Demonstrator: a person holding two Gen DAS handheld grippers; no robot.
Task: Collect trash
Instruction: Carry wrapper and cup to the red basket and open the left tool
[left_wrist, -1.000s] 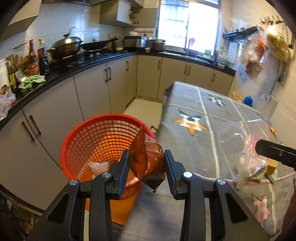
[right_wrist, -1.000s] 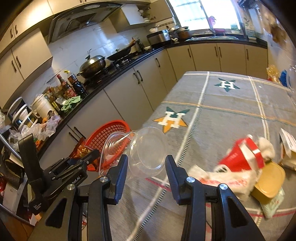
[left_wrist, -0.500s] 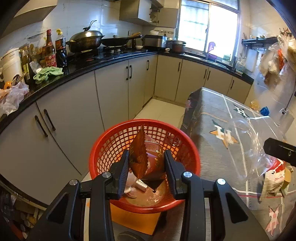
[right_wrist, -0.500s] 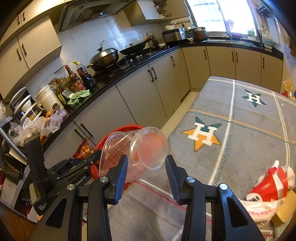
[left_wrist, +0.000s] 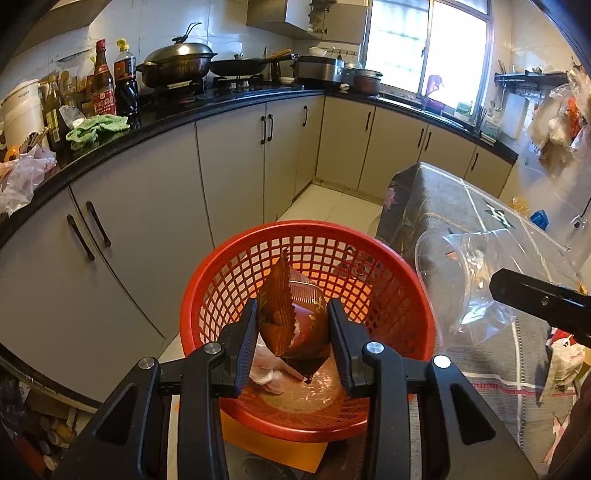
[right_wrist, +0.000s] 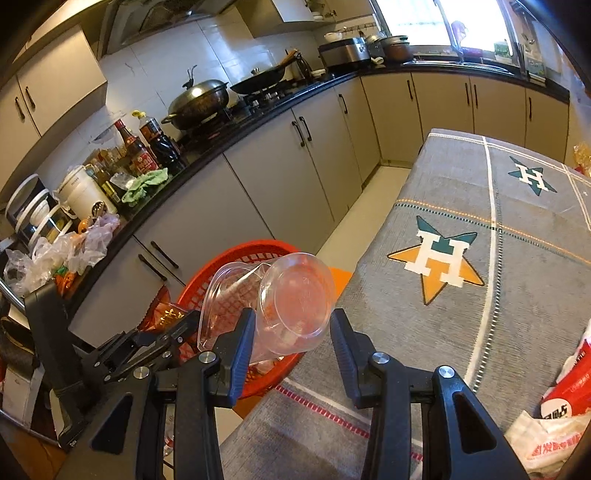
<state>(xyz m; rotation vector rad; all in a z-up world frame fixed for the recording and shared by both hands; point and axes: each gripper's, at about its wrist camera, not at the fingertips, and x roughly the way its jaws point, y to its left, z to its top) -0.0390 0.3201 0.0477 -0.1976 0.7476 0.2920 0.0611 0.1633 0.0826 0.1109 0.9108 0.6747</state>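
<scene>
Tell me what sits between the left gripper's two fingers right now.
A brown snack wrapper is pinched between the left gripper's fingers, hanging over the red basket. The left wrist view shows it best.

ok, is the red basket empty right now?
No, the left wrist view shows crumpled whitish trash lying on the bottom of the red basket.

A lidded wok (left_wrist: 176, 65), sauce bottles (left_wrist: 104, 88) and a green cloth (left_wrist: 96, 126) crowd the black counter (left_wrist: 236, 105).
</scene>
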